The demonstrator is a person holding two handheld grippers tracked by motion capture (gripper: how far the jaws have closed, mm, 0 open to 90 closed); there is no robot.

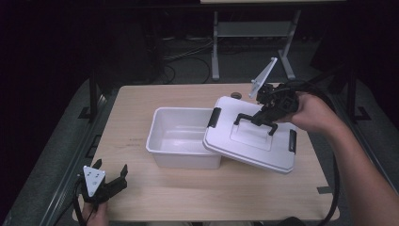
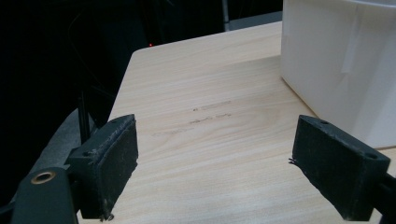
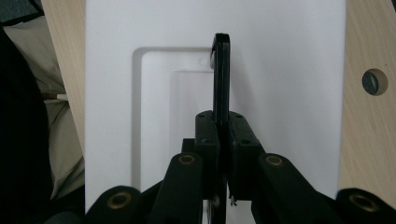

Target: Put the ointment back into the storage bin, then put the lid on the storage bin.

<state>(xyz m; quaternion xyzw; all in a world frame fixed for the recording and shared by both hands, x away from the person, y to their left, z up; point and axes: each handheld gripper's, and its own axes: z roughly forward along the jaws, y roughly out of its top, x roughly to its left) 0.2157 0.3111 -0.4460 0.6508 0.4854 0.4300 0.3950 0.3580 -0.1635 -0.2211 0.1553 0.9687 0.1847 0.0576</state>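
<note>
An open white plastic bin [image 1: 181, 136] stands in the middle of the wooden table. Its white lid [image 1: 251, 134], with black side latches, lies tilted with its left edge over the bin's right rim. The right gripper [image 1: 262, 115] is shut on the lid's black handle [image 1: 256, 122]. From the right gripper view, the two jaws pinch the handle [image 3: 221, 70] over the lid [image 3: 280, 70]. The left gripper [image 1: 110, 172] rests low at the table's front left corner, open and holding nothing. Between its pads [image 2: 336, 170] lies bare wood, and the bin wall [image 2: 345, 65] rises at the right.
The table [image 1: 141, 99] has a round cable hole [image 1: 236, 95] behind the lid. A table leg frame and cables stand on the dark floor beyond the far edge. Bare wood lies left of and in front of the bin.
</note>
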